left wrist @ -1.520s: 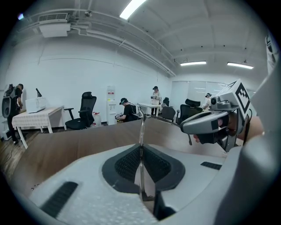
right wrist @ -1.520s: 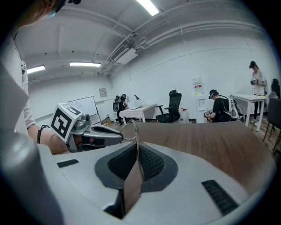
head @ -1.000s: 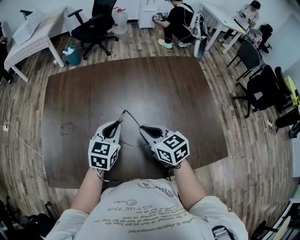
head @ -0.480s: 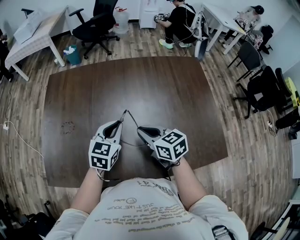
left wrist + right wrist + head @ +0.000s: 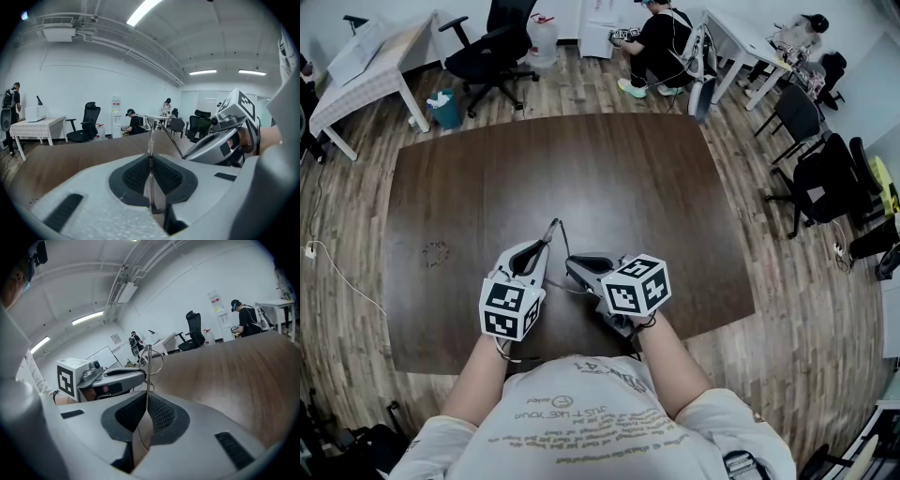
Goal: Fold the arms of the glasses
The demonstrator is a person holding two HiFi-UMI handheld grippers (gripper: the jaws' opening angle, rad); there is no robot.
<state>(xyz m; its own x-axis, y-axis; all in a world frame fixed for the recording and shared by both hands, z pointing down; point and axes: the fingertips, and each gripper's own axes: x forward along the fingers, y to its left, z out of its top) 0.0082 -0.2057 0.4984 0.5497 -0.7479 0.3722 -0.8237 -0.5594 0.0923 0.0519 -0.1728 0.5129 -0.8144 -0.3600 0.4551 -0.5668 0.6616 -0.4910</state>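
Thin wire-framed glasses (image 5: 555, 228) hang above the dark brown table (image 5: 609, 178), held between both grippers. My left gripper (image 5: 545, 247) is shut on the frame's front; in the left gripper view the clear lens edge (image 5: 151, 140) stands upright between the pads, and one arm (image 5: 169, 138) slants off to the right gripper (image 5: 220, 140). My right gripper (image 5: 571, 265) is shut on that arm of the glasses; in the right gripper view the wire (image 5: 147, 376) runs up between the pads to a lens ring (image 5: 156, 363), with the left gripper (image 5: 115, 377) just behind.
A faint ring mark (image 5: 435, 255) lies on the table's left part. Office chairs (image 5: 487, 52), white desks (image 5: 366, 66) and a crouching person (image 5: 654, 42) are on the wooden floor beyond the table's far edge. More chairs (image 5: 811, 159) stand to the right.
My right gripper has moved left toward the left gripper and rolled, bringing the glasses arm closer to the frame. The left gripper has stayed put.
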